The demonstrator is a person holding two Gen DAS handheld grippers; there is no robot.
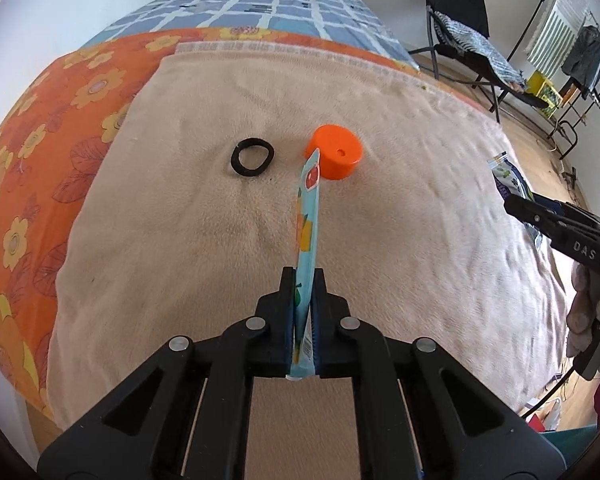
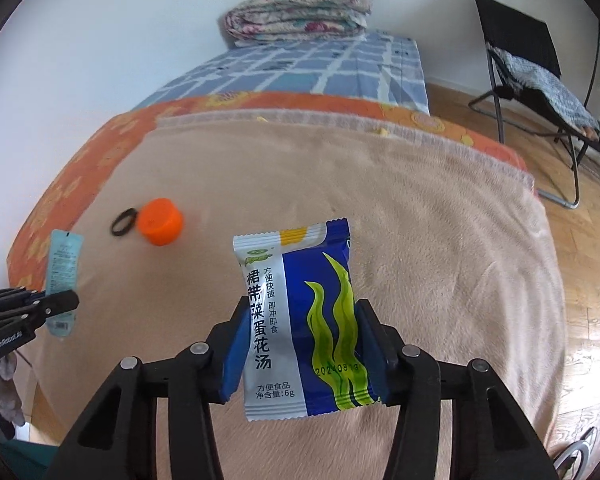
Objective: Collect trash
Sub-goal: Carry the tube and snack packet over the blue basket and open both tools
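Two wrappers are lifted: left gripper [image 1: 303, 280] clenches a light-blue sachet [image 1: 308, 232]; right gripper [image 2: 300, 320] grasps a soup packet [image 2: 300, 320], orange cap [image 2: 160, 222] at ten o'clock.

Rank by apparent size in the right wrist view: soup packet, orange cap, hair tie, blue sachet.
1. Soup packet, though nearest the camera
2. Blue sachet
3. Orange cap
4. Hair tie

Bright, even daylight in both views, pretty soft, no hard shadows on the beige blanket [image 1: 220, 240]. Heavy fisheye bending, with black vignette corners. Past the fingers, the orange cap [image 2: 160, 222] and bed edge look a bit smeared in the right wrist view; the blue packet [image 2: 300, 320] is sharp, print readable.
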